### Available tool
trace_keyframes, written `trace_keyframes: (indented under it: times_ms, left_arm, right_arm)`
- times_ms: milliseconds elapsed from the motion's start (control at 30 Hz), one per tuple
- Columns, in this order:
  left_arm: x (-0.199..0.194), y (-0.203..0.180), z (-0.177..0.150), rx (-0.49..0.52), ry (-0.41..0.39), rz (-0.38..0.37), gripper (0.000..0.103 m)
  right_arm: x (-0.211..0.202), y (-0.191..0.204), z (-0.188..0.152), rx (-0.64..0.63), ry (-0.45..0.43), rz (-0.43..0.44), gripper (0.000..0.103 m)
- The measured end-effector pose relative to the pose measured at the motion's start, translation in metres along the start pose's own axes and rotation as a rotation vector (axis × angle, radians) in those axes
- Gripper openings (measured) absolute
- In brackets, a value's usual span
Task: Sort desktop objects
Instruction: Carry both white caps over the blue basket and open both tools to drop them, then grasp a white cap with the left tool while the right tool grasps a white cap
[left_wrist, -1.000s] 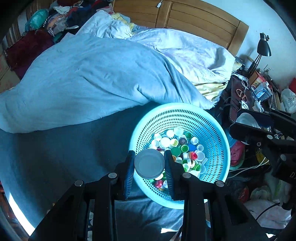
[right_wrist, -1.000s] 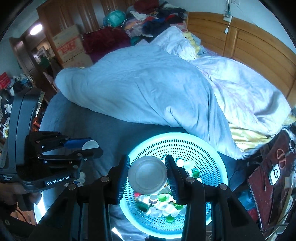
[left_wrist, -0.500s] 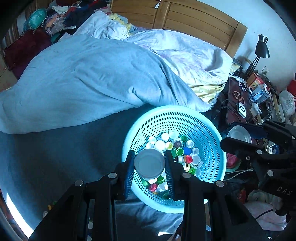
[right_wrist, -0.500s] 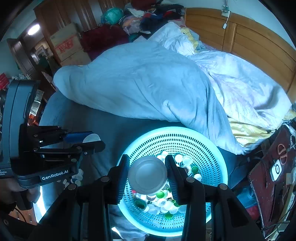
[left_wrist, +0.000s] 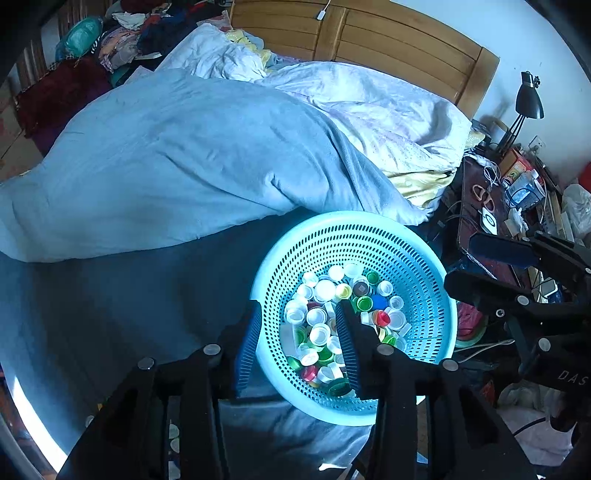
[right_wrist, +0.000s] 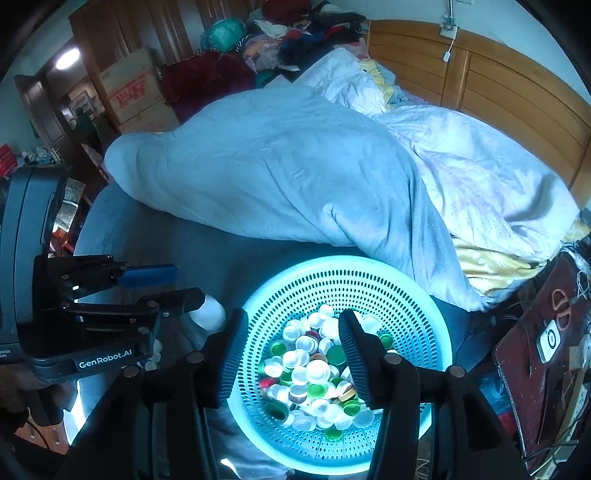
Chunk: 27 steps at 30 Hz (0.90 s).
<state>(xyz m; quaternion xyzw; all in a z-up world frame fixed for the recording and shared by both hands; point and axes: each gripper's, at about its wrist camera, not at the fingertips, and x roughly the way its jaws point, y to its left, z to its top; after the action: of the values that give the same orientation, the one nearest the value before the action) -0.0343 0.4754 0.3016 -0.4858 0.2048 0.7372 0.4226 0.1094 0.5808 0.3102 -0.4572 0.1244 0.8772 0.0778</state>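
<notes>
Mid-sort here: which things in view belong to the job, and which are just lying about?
Job:
- turquoise basket
- bottle caps heaped inside it

Lying about:
- blue duvet
- desk lamp
- cardboard box
- clothes pile
- headboard

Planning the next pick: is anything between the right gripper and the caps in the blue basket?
Nothing visible. The right gripper hangs directly over the caps in the basket; its fingers have just been opening, with nothing held between them.
</notes>
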Motion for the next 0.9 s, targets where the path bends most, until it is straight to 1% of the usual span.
trace_keyframes:
  times_ms: [133, 200, 233, 267, 300, 400, 467, 533, 567, 633, 667, 700, 733, 800, 833, 900]
  left_arm:
    - [-0.004, 0.007, -0.004, -0.018, 0.001, 0.010, 0.037]
    - [-0.008, 0.012, -0.008, -0.028, -0.003, 0.016, 0.038]
    - [-0.010, 0.017, -0.010, -0.040, -0.005, 0.020, 0.041]
    - [-0.011, 0.024, -0.013, -0.060, -0.006, 0.027, 0.046]
    - [-0.011, 0.030, -0.016, -0.078, -0.006, 0.033, 0.048]
    - [-0.010, 0.053, -0.034, -0.141, 0.004, 0.048, 0.048]
    - [-0.013, 0.076, -0.054, -0.211, -0.010, 0.072, 0.048]
    - [-0.018, 0.104, -0.079, -0.291, -0.032, 0.110, 0.048]
    - [-0.020, 0.116, -0.090, -0.323, -0.035, 0.129, 0.048]
    - [-0.022, 0.143, -0.118, -0.389, -0.028, 0.167, 0.048]
    - [-0.023, 0.160, -0.139, -0.437, -0.015, 0.196, 0.048]
    - [-0.023, 0.171, -0.153, -0.466, -0.004, 0.212, 0.048]
    - [-0.024, 0.187, -0.175, -0.511, 0.017, 0.233, 0.048]
    - [-0.026, 0.207, -0.207, -0.564, 0.037, 0.266, 0.048]
    - [-0.028, 0.221, -0.231, -0.605, 0.038, 0.286, 0.048]
    - [-0.027, 0.241, -0.265, -0.667, 0.039, 0.310, 0.048]
  right_arm:
    - [0.000, -0.003, 0.001, 0.003, -0.001, -0.003, 0.061]
    - [0.001, -0.001, 0.002, -0.001, -0.001, 0.005, 0.064]
    - [0.002, 0.002, 0.003, -0.007, -0.001, 0.012, 0.066]
    - [0.003, 0.006, 0.003, -0.014, 0.000, 0.019, 0.069]
    - [0.005, 0.010, 0.004, -0.024, 0.001, 0.029, 0.071]
    - [0.012, 0.028, 0.002, -0.063, 0.011, 0.057, 0.072]
    - [0.021, 0.043, -0.001, -0.092, 0.034, 0.081, 0.072]
    - [0.033, 0.064, -0.007, -0.138, 0.063, 0.111, 0.075]
    - [0.042, 0.078, -0.012, -0.172, 0.079, 0.127, 0.079]
    - [0.058, 0.104, -0.022, -0.223, 0.113, 0.157, 0.082]
    - [0.069, 0.119, -0.029, -0.247, 0.140, 0.180, 0.083]
    - [0.079, 0.132, -0.035, -0.264, 0.163, 0.197, 0.083]
    - [0.089, 0.146, -0.041, -0.280, 0.184, 0.215, 0.083]
    - [0.109, 0.173, -0.055, -0.310, 0.228, 0.252, 0.084]
    - [0.118, 0.185, -0.061, -0.325, 0.240, 0.262, 0.084]
    - [0.140, 0.207, -0.076, -0.363, 0.254, 0.280, 0.088]
